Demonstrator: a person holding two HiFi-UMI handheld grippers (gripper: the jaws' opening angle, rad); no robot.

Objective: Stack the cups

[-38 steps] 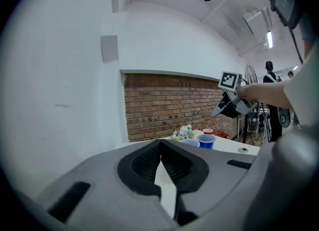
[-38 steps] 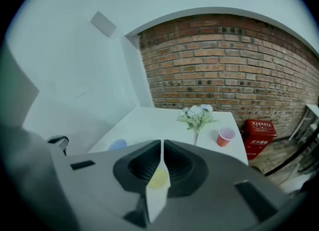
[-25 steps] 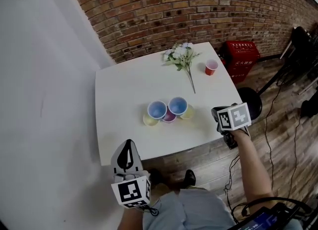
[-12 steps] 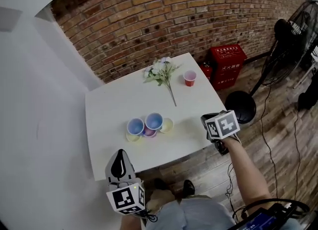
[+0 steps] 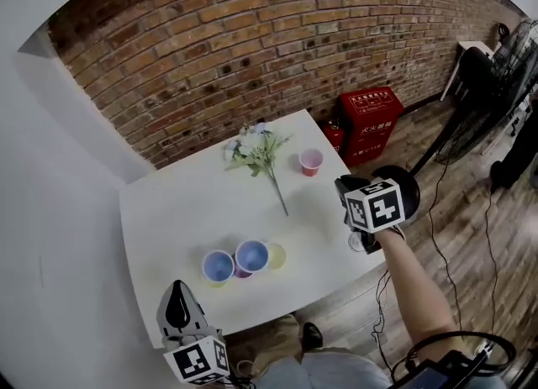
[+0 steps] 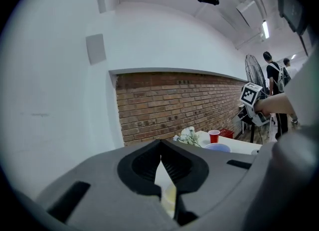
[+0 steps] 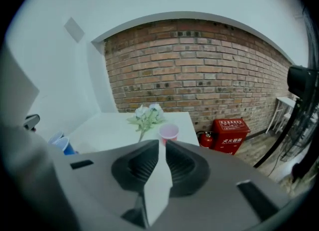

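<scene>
Since a second ago the right gripper (image 5: 346, 190) has travelled up along the desk's (image 5: 168, 211) right edge, and it now hangs close to the red cup (image 5: 311, 161). Its jaws have just been opening. From the head view, two blue cups (image 5: 218, 266) stand touching near the desk's front edge with a yellow cup (image 5: 275, 255) just beside them. The red cup is well apart, at the far right corner. A bunch of flowers (image 5: 261, 152) lies between the cluster and the red cup, its stem pointing toward the cluster. Off the desk stand a red box (image 5: 368, 114) against the brick wall (image 5: 252, 51) and a black round base (image 5: 408, 186) behind the right gripper. The left gripper (image 5: 176, 295) sits at the desk's near left corner.

Left gripper view: the left gripper's (image 6: 160, 147) jaws meet at their tips and hold nothing. Beyond them lie the flowers (image 6: 187, 135), the red cup (image 6: 214, 135) and a blue cup's rim (image 6: 217, 147).

Right gripper view: the right gripper's (image 7: 162, 147) jaws stand narrowly apart, nothing between them. The red cup (image 7: 169, 133) is straight ahead with the flowers (image 7: 145, 116) just left of it. The blue cups (image 7: 62, 144) are far left, and the red box (image 7: 228, 127) is on the floor to the right.
</scene>
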